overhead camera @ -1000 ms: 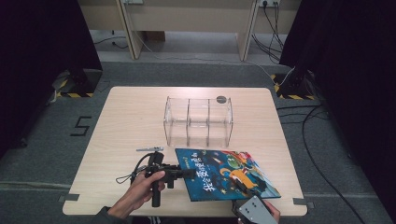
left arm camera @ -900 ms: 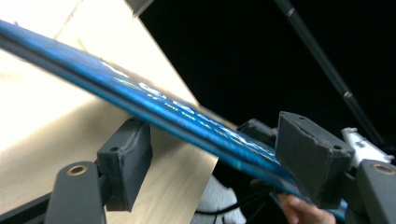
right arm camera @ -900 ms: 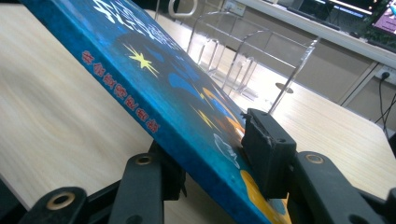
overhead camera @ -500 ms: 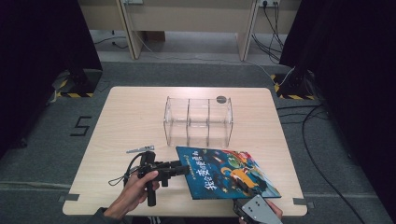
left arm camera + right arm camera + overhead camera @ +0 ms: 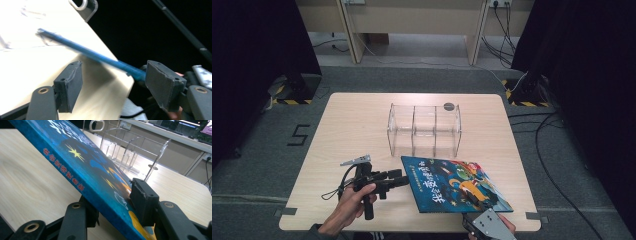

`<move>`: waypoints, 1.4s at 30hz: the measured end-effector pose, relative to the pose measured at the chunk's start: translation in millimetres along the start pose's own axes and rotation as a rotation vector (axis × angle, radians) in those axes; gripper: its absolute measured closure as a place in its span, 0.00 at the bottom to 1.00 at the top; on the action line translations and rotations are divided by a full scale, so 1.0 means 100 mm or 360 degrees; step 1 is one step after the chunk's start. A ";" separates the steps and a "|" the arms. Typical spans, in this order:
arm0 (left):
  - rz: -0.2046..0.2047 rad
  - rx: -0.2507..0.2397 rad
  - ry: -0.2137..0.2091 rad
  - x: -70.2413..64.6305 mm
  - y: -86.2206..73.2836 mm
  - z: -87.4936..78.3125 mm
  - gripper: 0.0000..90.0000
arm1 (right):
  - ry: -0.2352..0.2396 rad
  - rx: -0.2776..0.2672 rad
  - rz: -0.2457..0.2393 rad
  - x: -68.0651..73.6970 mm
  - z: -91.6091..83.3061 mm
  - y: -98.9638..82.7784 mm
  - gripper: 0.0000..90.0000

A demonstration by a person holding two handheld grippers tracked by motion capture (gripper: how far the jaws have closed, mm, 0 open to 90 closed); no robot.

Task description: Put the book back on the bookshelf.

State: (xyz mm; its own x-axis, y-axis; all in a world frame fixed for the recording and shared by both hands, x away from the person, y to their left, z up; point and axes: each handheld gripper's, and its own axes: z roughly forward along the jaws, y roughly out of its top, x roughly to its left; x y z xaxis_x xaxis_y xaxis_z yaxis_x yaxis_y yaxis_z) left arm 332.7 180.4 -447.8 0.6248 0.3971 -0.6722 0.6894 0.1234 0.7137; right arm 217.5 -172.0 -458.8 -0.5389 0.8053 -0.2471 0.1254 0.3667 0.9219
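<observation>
The left hand-held gripper (image 5: 399, 178) lies level, its jaws just narrowing; the right hand-held gripper (image 5: 113, 203) is clamped.

Blue book (image 5: 454, 182) with yellow stars, red spine lettering.

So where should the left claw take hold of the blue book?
On the book's near-left spine edge, coming in level from the left. The right claw has that cover lifted and tilted, so the thin edge stands off the table and fits between the open left claw.

One book (image 5: 454, 183), one clear rack (image 5: 424, 129), two grippers: left gripper (image 5: 402, 178), right gripper (image 5: 113, 206).
</observation>
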 end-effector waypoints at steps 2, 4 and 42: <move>-0.0017 0.0003 -0.0001 0.03 -0.02 -0.01 0.33 | -0.0001 -0.0012 0.0014 -0.02 -0.01 0.00 0.67; -0.0003 0.0009 0.0020 0.05 -0.03 -0.01 0.33 | -0.0001 -0.0017 0.0026 -0.02 -0.01 0.00 0.67; 0.0860 0.0591 0.0821 0.49 -0.51 0.26 0.14 | 0.0018 -0.0108 0.0220 -0.15 -0.05 0.00 0.65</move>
State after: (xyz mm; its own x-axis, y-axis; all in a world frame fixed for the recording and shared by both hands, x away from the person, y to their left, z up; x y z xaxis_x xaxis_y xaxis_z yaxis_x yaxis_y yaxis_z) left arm 337.5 169.9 -522.4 0.7205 0.6932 -0.0169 0.4750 -0.4757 0.7403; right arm 221.5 -186.8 -453.5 -0.5296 0.8407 -0.1134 0.1427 0.2200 0.9650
